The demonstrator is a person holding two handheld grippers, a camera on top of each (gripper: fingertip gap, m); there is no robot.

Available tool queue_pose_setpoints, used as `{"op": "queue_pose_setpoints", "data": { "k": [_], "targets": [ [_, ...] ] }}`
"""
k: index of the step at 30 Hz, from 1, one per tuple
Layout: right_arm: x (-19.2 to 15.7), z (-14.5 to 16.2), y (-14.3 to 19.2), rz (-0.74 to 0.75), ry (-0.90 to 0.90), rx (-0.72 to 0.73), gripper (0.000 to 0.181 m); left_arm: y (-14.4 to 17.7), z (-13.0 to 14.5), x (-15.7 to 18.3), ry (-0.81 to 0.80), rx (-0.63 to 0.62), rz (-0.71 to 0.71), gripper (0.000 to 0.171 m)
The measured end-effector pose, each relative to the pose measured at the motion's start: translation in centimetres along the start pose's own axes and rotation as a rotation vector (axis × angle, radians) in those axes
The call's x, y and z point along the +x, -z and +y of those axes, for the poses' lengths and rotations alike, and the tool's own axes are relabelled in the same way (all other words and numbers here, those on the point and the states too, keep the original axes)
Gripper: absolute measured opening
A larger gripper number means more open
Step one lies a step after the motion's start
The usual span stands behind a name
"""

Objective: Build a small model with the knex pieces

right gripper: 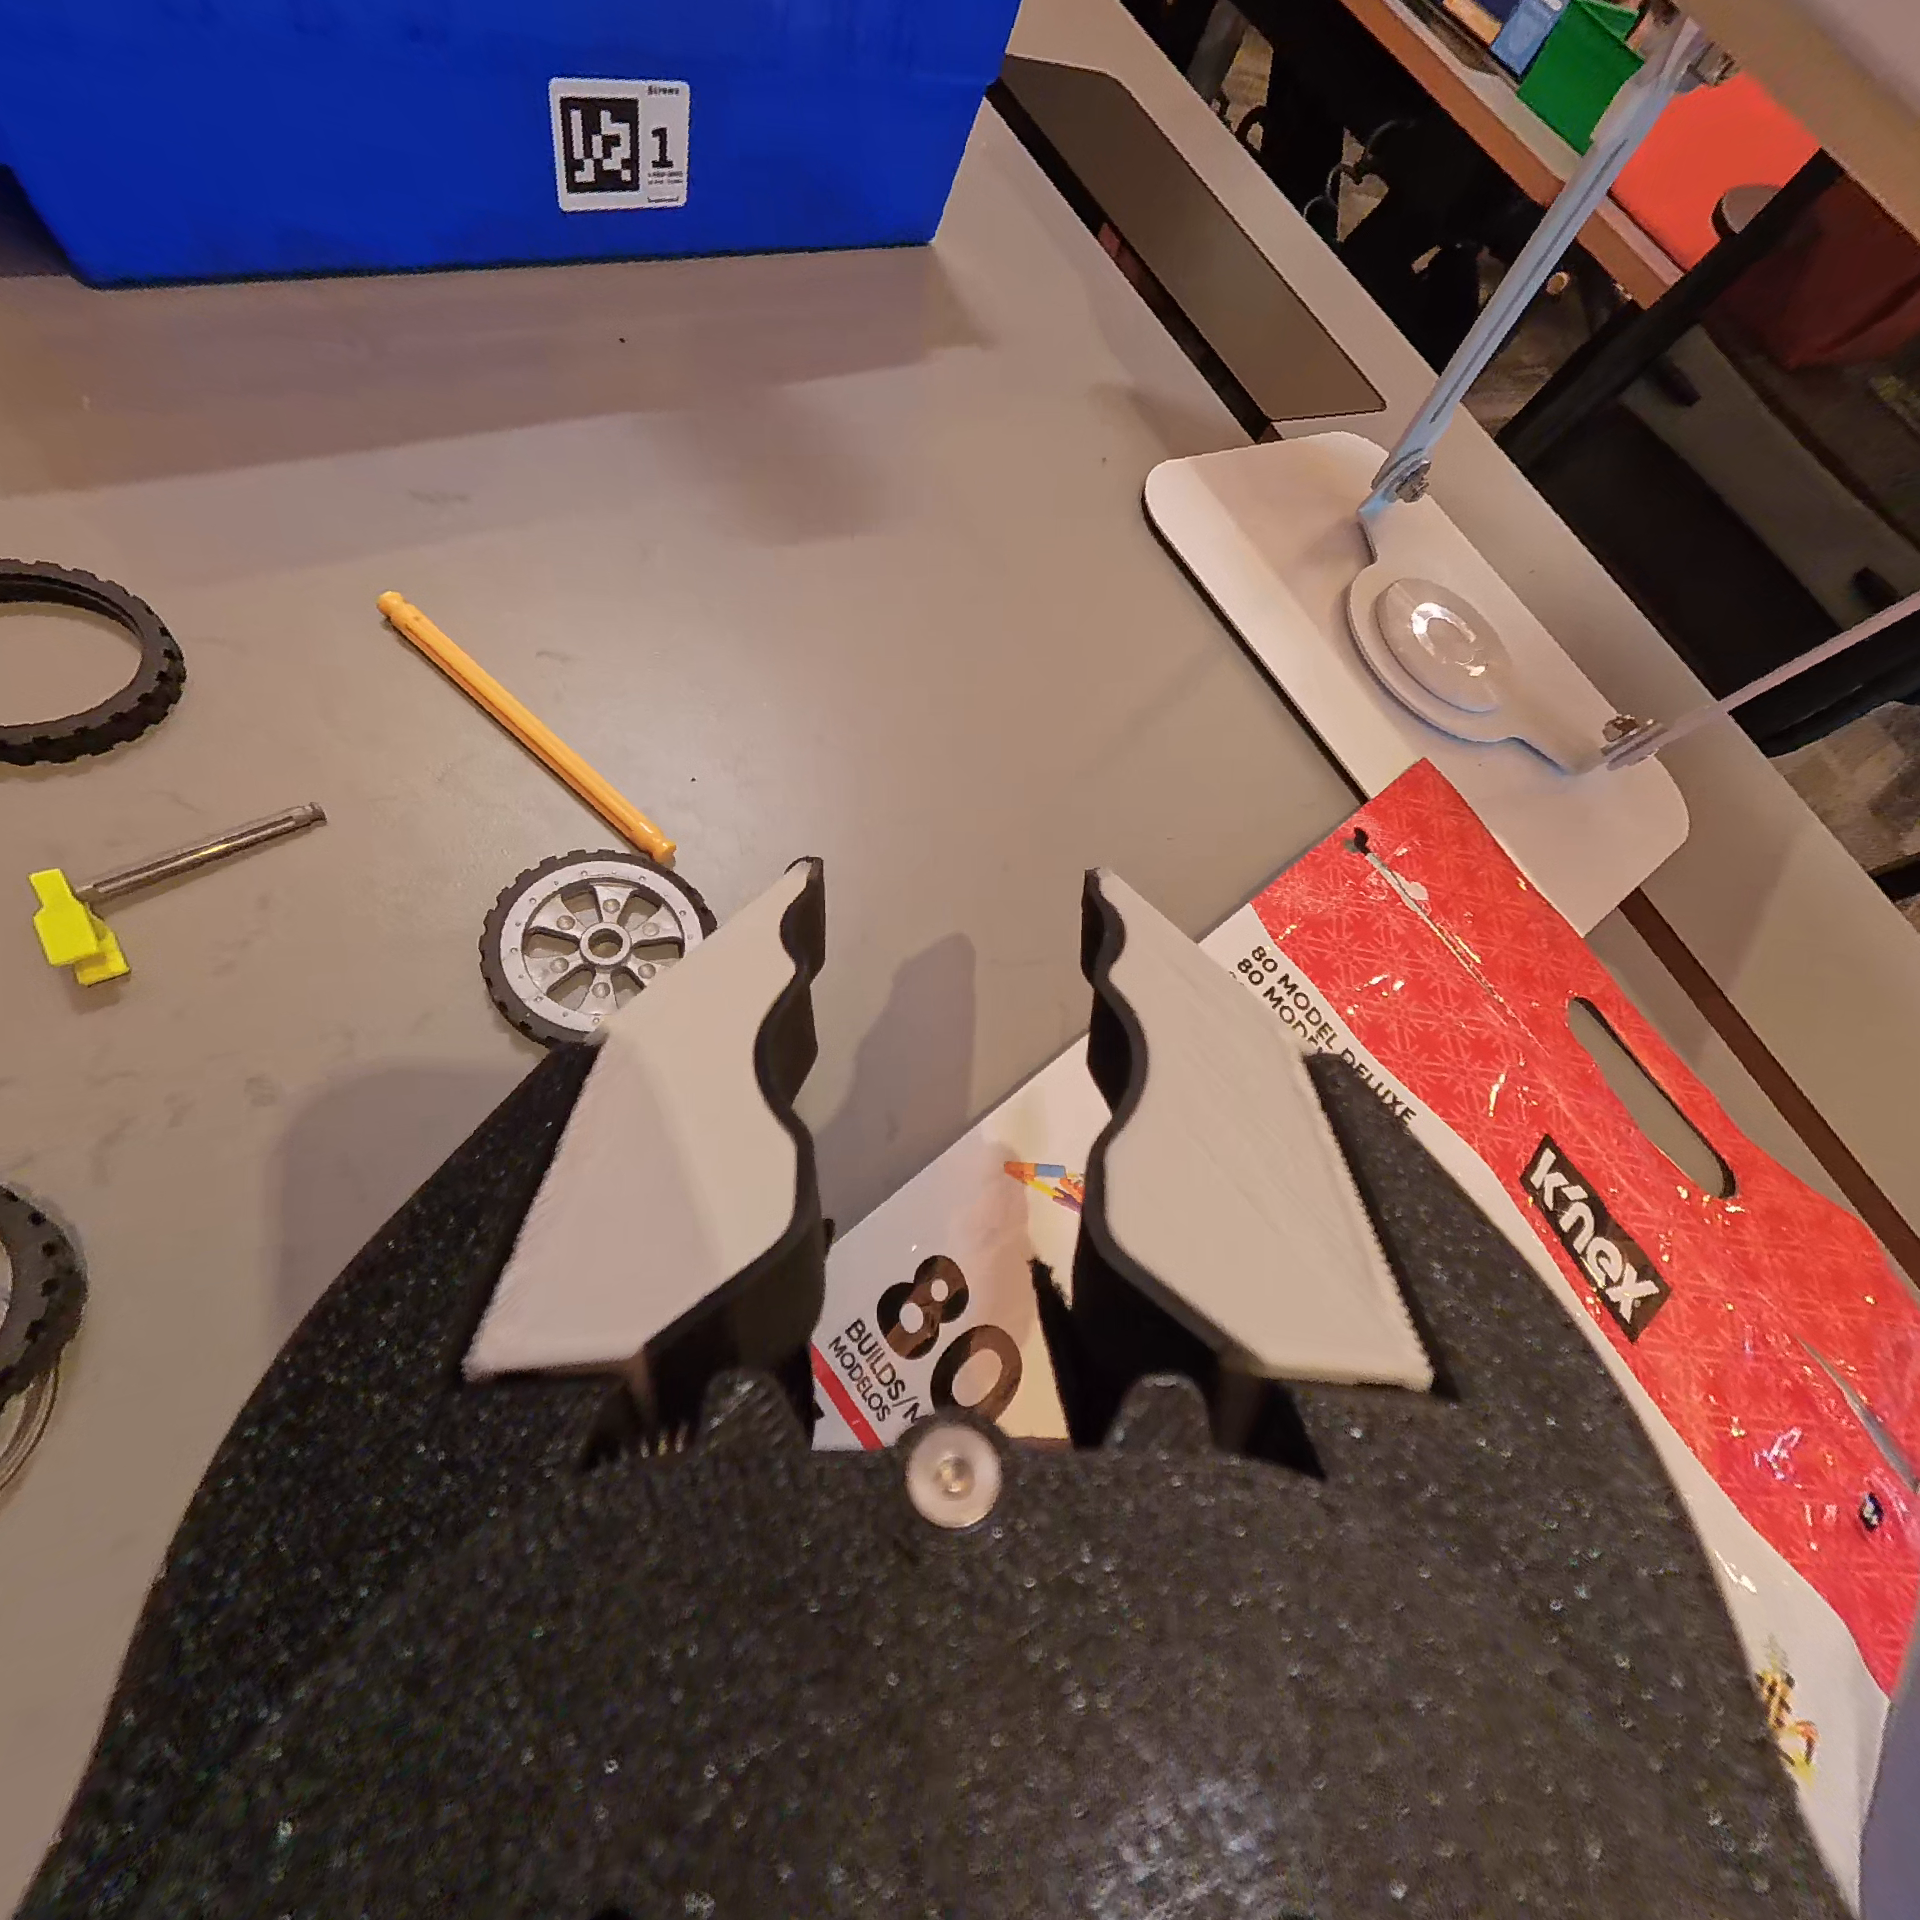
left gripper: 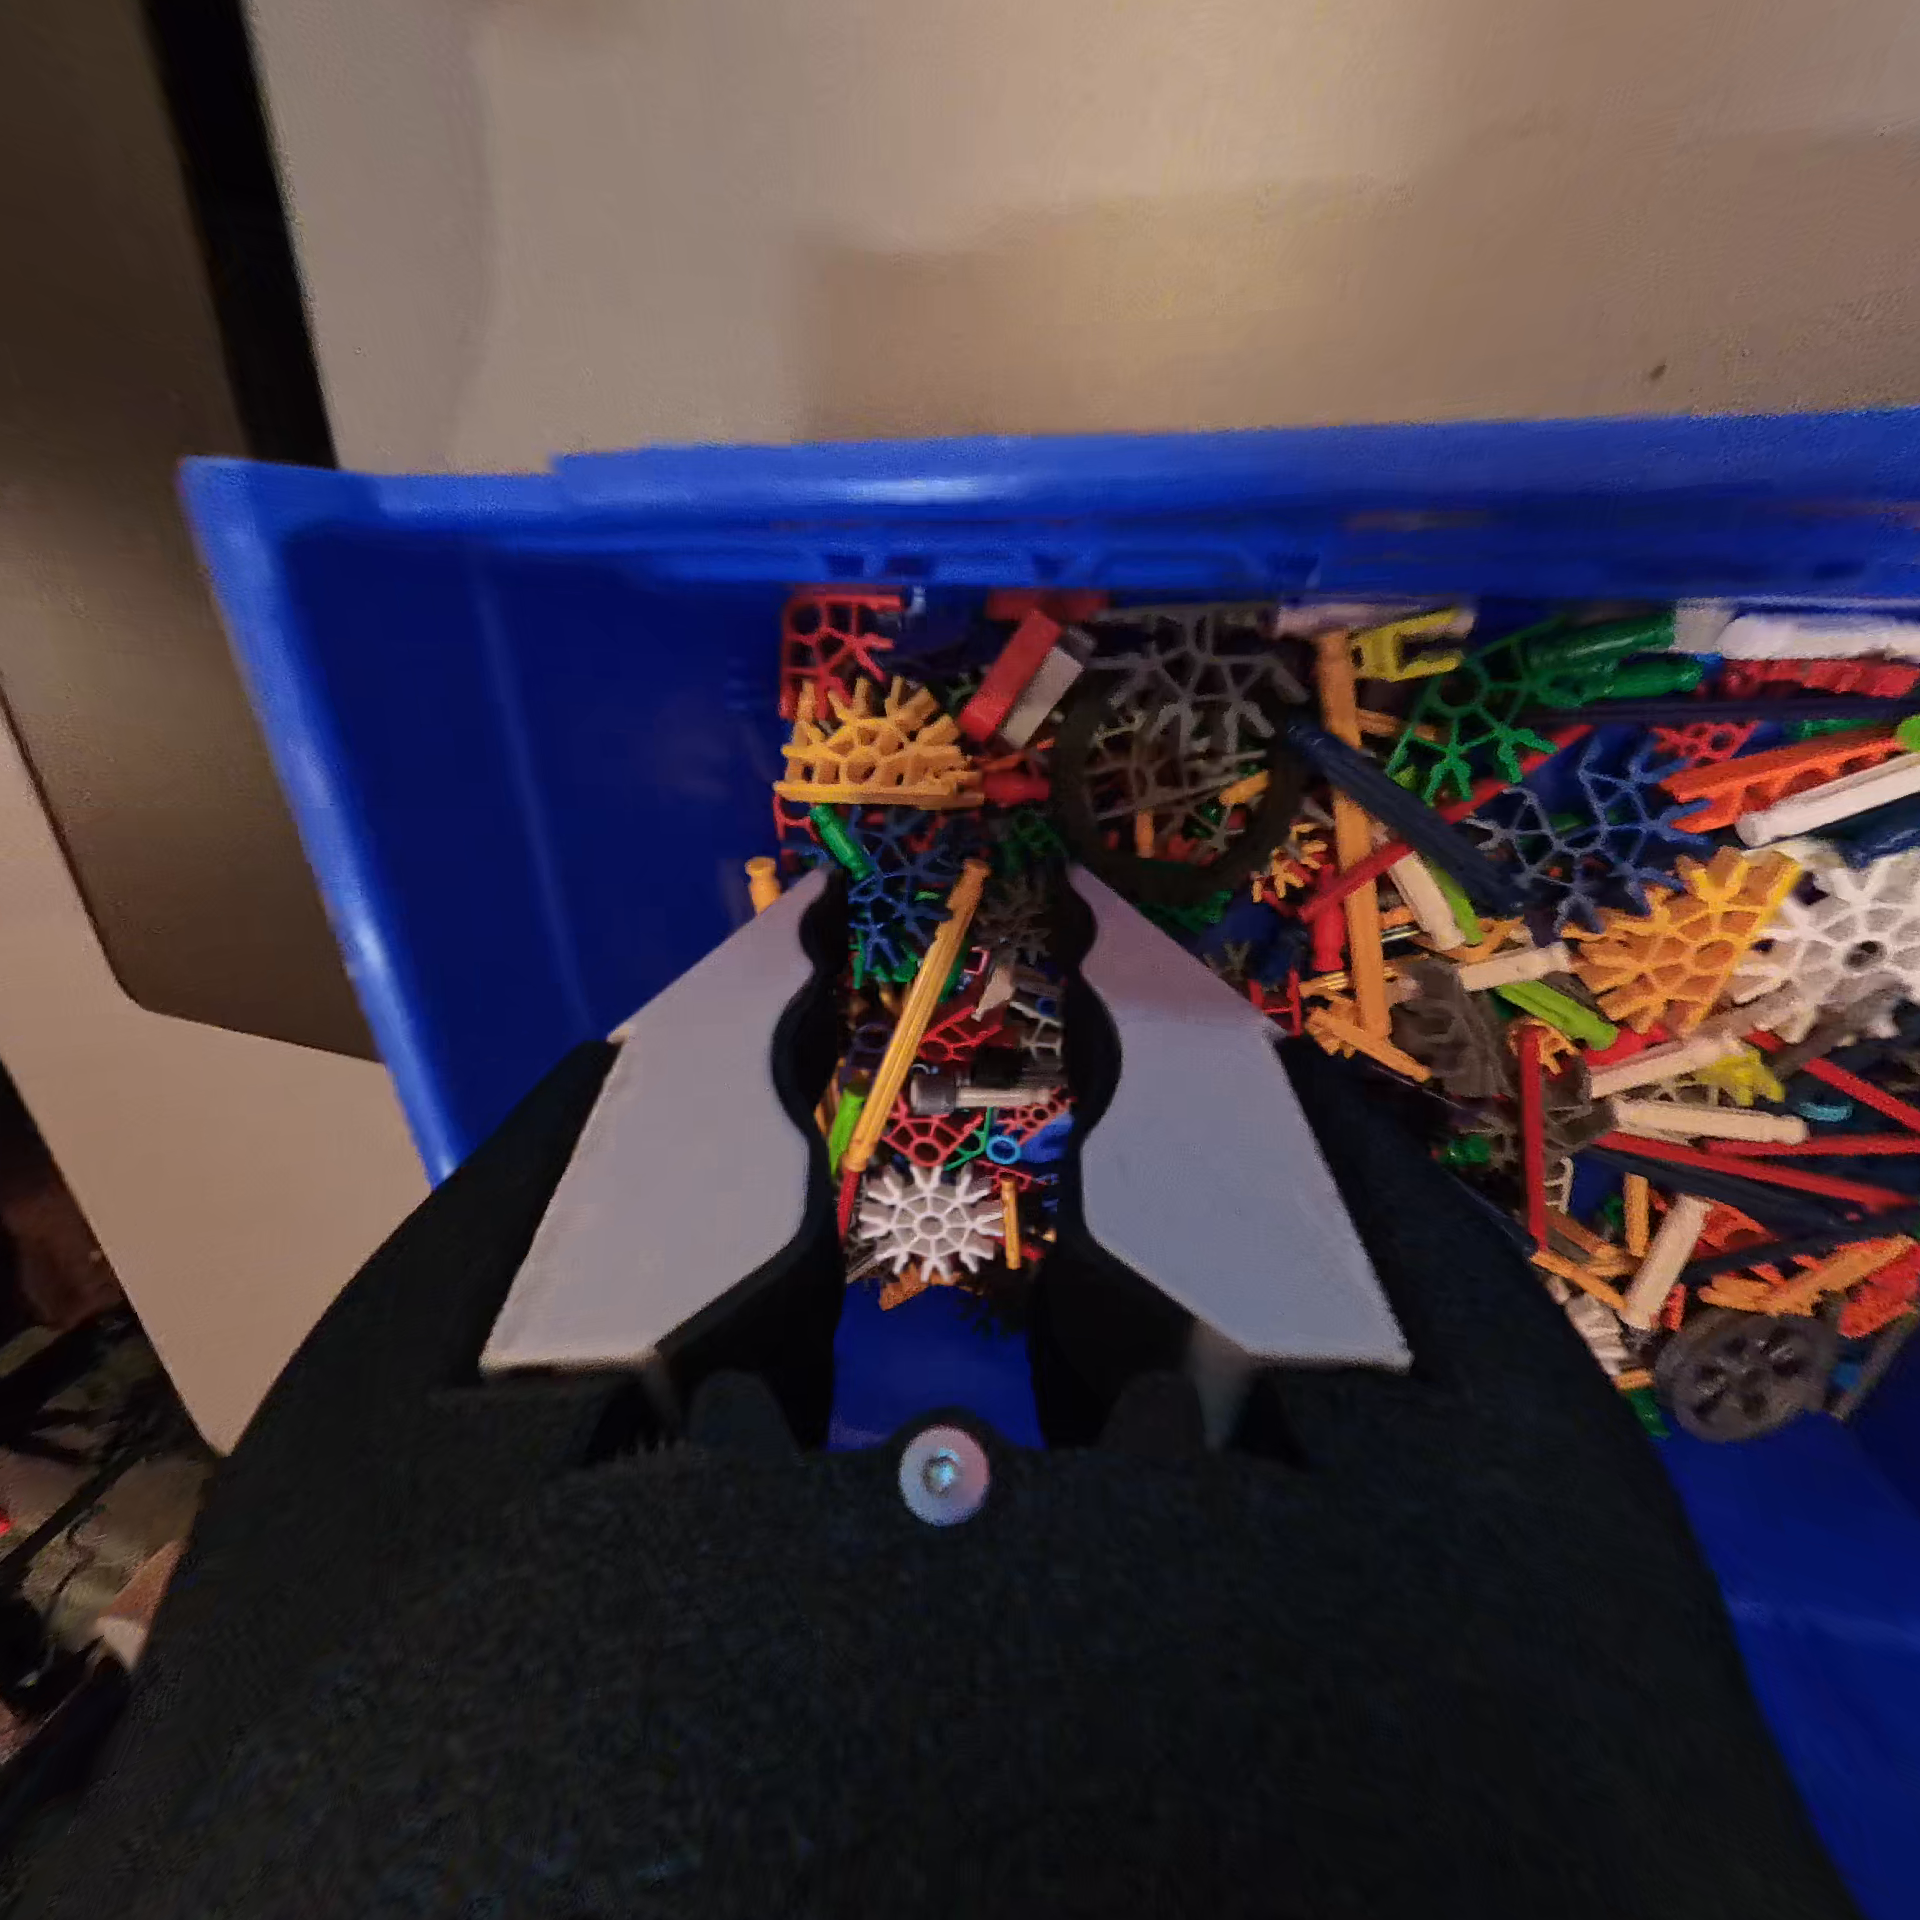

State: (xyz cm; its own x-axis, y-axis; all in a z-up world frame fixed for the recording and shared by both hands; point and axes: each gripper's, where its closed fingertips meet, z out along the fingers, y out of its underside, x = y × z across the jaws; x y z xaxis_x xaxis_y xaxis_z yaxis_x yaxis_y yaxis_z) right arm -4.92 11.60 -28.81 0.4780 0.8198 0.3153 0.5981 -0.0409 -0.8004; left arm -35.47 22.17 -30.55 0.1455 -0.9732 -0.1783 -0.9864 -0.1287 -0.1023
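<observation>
My left gripper (left gripper: 948, 883) is open and empty, hanging over a blue bin (left gripper: 520, 790) heaped with mixed coloured construction-toy rods and connectors (left gripper: 1455, 935). A yellow rod (left gripper: 914, 1018) and a white snowflake connector (left gripper: 930, 1221) lie in the pile between its jaws. My right gripper (right gripper: 951, 883) is open and empty above a grey table (right gripper: 727, 468). Just left of its left finger lies a grey spoked wheel (right gripper: 582, 945). A yellow rod (right gripper: 525, 722) lies beyond that. A red and white toy package (right gripper: 1558, 1195) lies under its right finger.
On the table's left are a black tyre ring (right gripper: 94, 665), a grey rod with a yellow clip (right gripper: 135, 883) and another tyre (right gripper: 31, 1288) at the edge. The blue bin (right gripper: 312, 135) stands at the back. A white stand base (right gripper: 1403, 623) sits at the right table edge. About 35 cm separates my left fingertips from my right.
</observation>
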Motion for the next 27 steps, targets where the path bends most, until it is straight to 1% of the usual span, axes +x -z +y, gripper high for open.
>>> {"op": "queue_pose_setpoints", "data": {
  "k": [1, 2, 4, 7, 10, 12, 13, 15, 17, 20, 22, 24, 26, 27],
  "targets": [
    [0.0, 0.0, 0.0, -0.001, 0.0, -0.001, 0.049, -0.6, 0.5, -0.2, -0.005, -0.04, -0.012, 0.039],
    [0.0, 0.1, 0.0, -0.001, -0.001, -0.002, 0.049, -1.0, 1.0, -0.3, -0.001, -0.064, -0.018, 0.038],
    [0.0, 0.1, 0.0, -0.003, -0.002, -0.001, 0.049, -0.9, 0.7, 0.0, 0.029, -0.041, 0.011, 0.035],
    [0.0, 0.1, 0.0, -0.004, -0.005, 0.0, 0.049, -0.4, 2.0, 0.3, 0.065, -0.083, 0.038, 0.028],
    [0.0, 0.1, 0.0, -0.004, -0.003, 0.0, 0.049, -0.1, 3.0, 2.0, 0.069, -0.095, 0.105, 0.017],
    [-0.1, 0.0, 0.0, -0.005, -0.003, 0.0, 0.049, 0.3, 4.3, 4.0, 0.084, -0.134, 0.19, 0.011],
    [-0.1, 0.0, 0.0, -0.005, -0.002, -0.001, 0.049, 0.5, 5.3, 4.9, 0.094, -0.174, 0.225, 0.011],
    [-0.1, 0.0, -0.1, -0.006, 0.0, -0.001, 0.049, 0.9, 6.3, 6.1, 0.1, -0.201, 0.264, 0.016],
    [-0.1, 0.0, -0.1, -0.006, 0.002, -0.003, 0.049, 1.3, 6.8, 5.6, 0.102, -0.197, 0.222, 0.025],
    [-0.1, 0.1, -0.1, -0.007, 0.001, -0.004, 0.049, 2.0, 6.0, 3.9, 0.1, -0.124, 0.138, 0.032],
    [-0.1, 0.1, -0.1, -0.006, 0.001, -0.006, 0.05, 2.3, 5.2, 2.4, 0.084, -0.085, 0.065, 0.033],
    [-0.1, 0.1, -0.1, -0.007, -0.001, -0.006, 0.05, 2.3, 3.9, 1.8, 0.069, -0.04, 0.039, 0.034],
    [-0.1, 0.2, -0.2, -0.008, -0.003, -0.008, 0.05, 1.9, 2.9, 0.7, 0.031, -0.022, -0.028, 0.033],
    [-0.1, 0.2, -0.2, -0.008, -0.003, -0.008, 0.05, 1.6, 2.5, 0.7, 0.024, -0.018, -0.022, 0.032]
  ]
}}
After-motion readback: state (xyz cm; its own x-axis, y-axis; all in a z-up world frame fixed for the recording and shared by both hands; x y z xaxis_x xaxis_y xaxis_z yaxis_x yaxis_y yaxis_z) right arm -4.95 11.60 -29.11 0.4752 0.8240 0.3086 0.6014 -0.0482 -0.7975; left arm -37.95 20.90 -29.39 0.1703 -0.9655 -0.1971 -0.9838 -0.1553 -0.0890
